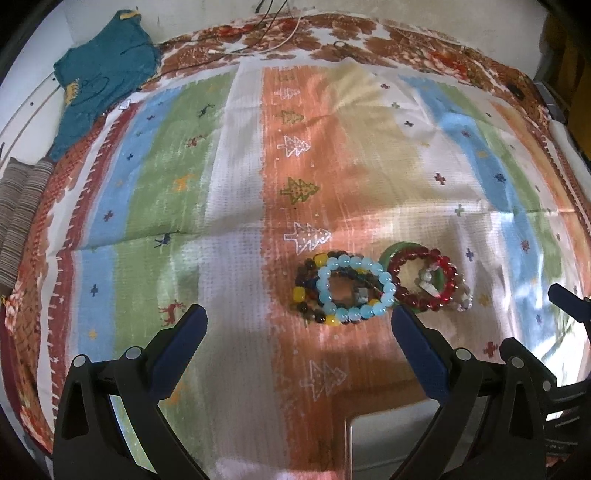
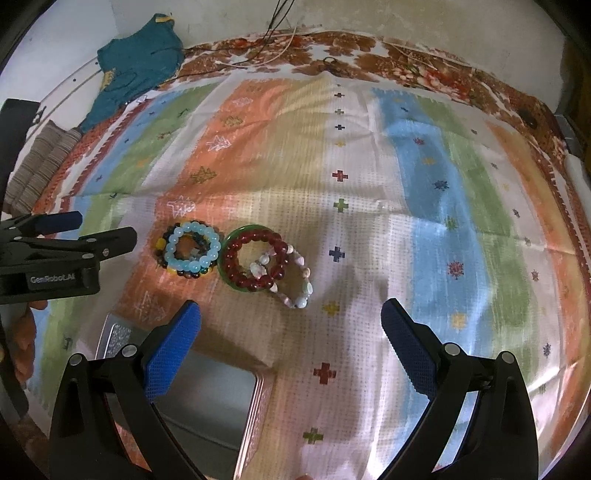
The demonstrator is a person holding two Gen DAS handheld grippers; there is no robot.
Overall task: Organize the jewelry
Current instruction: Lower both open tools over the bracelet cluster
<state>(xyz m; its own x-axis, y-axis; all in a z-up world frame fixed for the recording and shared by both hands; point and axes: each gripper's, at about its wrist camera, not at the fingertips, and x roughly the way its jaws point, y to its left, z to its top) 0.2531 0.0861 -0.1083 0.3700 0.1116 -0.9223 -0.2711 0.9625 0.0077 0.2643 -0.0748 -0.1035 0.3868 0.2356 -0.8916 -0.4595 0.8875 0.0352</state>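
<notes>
The words "GenRobot.AI" stood in white letters on the black side of the left gripper [image 2: 79, 236]. Nothing else could be read.

The metal tin [image 2: 218, 402] is partly hidden behind the right gripper [image 2: 291, 332] and cut off at 6 o'clock; the green bangle [image 2: 225, 258] lies mostly covered under the red bead bracelet [image 2: 255, 258].

Striped multicolour patterned cloth [image 1: 236, 184] over brown floral bedspread [image 2: 354, 48]; teal knitted garment [image 1: 103, 70]; pale wall [image 2: 406, 18] behind.

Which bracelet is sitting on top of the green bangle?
The dark red beaded bracelet; it lies across the green bangle, whereas the light blue beaded bracelet rests on a multicolored one.
</notes>
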